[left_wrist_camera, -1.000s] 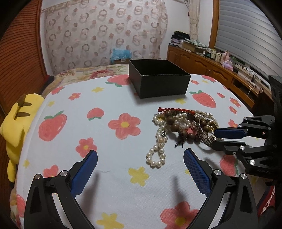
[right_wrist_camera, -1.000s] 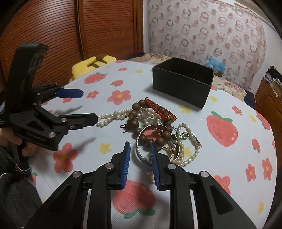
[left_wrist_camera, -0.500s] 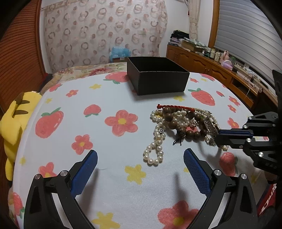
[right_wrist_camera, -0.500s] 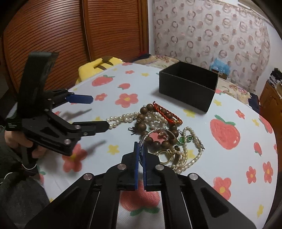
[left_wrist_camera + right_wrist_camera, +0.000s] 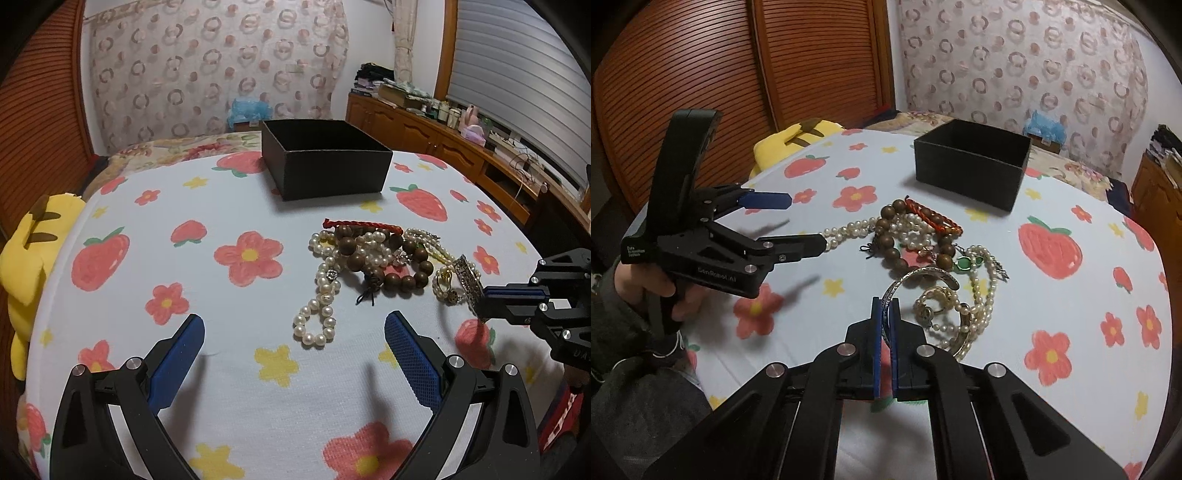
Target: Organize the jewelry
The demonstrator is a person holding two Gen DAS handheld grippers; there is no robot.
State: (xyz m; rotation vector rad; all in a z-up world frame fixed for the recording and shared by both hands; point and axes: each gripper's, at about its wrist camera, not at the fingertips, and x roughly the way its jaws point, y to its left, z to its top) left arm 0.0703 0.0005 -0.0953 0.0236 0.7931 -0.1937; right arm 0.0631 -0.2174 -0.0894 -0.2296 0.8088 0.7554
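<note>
Black box point(image 5: 971, 173) sat open beyond the jewelry pile point(image 5: 373, 258). Left gripper point(image 5: 293, 354) hovered with jaws apart. Right gripper point(image 5: 883, 314) pinched the bangle point(image 5: 916, 280); lifting slowly should avoid dragging snagged pearls point(image 5: 982, 295).

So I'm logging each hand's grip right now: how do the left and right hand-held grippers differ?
The left hand-held gripper is wide open and holds nothing; the right hand-held gripper is shut on the silver bangle. The left sits just short of the pearl strand, apart from it; the right grips the bangle at the pile's near edge. Both have blue pads on black frames.
</note>
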